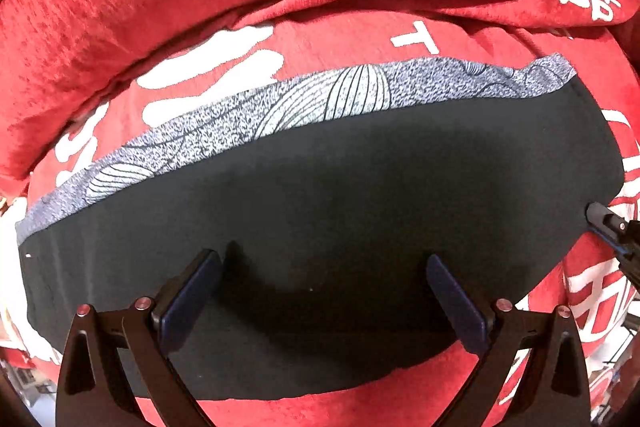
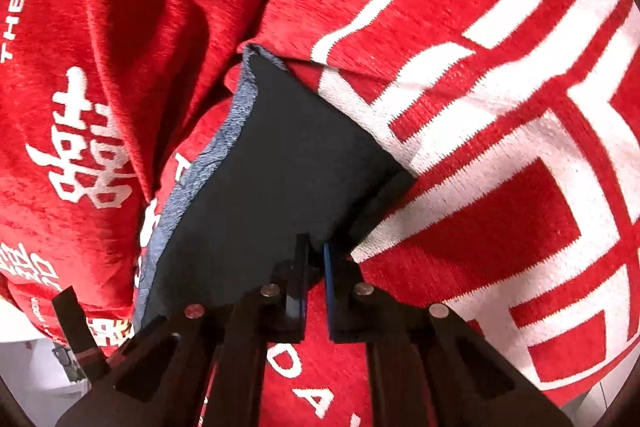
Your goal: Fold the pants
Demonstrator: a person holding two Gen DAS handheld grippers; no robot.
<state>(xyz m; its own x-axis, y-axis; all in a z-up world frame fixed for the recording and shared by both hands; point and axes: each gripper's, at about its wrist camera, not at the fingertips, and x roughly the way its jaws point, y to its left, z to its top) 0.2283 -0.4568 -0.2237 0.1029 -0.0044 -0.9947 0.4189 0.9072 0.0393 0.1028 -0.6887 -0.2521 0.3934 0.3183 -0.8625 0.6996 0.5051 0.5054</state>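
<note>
Red blanket (image 1: 100,27) under dark pants (image 1: 340,207); left claw (image 1: 324,291) spread above pants; right claw (image 2: 316,267) pinching pants edge.

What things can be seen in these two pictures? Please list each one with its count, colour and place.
pants: one, dark with a grey patterned band along the far edge, lying flat on the blanket.
blanket: one, red with white characters, under and behind the pants, bunched at the back.
left gripper: one, black, open, above the near part of the pants.
right gripper: one, black, shut on the pants at their edge.
</note>
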